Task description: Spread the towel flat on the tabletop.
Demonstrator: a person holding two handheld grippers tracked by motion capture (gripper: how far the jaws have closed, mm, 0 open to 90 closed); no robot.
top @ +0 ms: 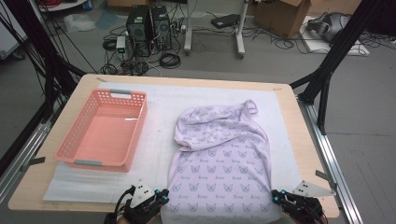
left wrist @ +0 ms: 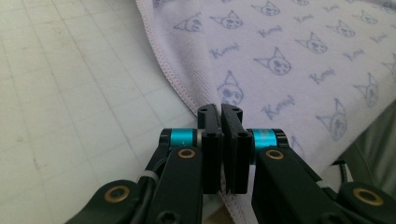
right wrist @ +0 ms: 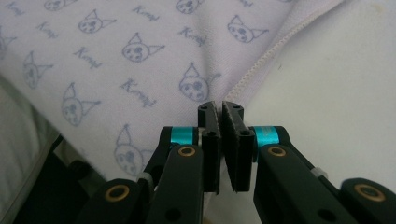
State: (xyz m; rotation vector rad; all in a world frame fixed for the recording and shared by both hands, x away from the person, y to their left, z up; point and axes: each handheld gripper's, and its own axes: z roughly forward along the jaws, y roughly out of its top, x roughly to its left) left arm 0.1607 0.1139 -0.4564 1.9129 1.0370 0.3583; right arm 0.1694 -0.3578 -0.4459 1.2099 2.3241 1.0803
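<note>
A pale lilac cloth (top: 219,158) printed with small cat faces lies on the white mat, its far end crumpled and folded over. At the cloth's near left corner sits my left gripper (top: 163,193), its jaws pressed together on the stitched hem. In the left gripper view the left gripper (left wrist: 220,109) pinches the cloth (left wrist: 280,56) right at its edge. My right gripper (top: 275,196) is at the near right corner. In the right gripper view the right gripper (right wrist: 219,106) is shut on the hem of the cloth (right wrist: 116,56).
A pink slotted basket (top: 107,93) with nothing in it stands on the left of the white mat (top: 159,140). The wooden table's near edge (top: 28,200) runs just behind both grippers. Computer towers (top: 149,28), cables and a cardboard box (top: 285,16) sit on the floor beyond.
</note>
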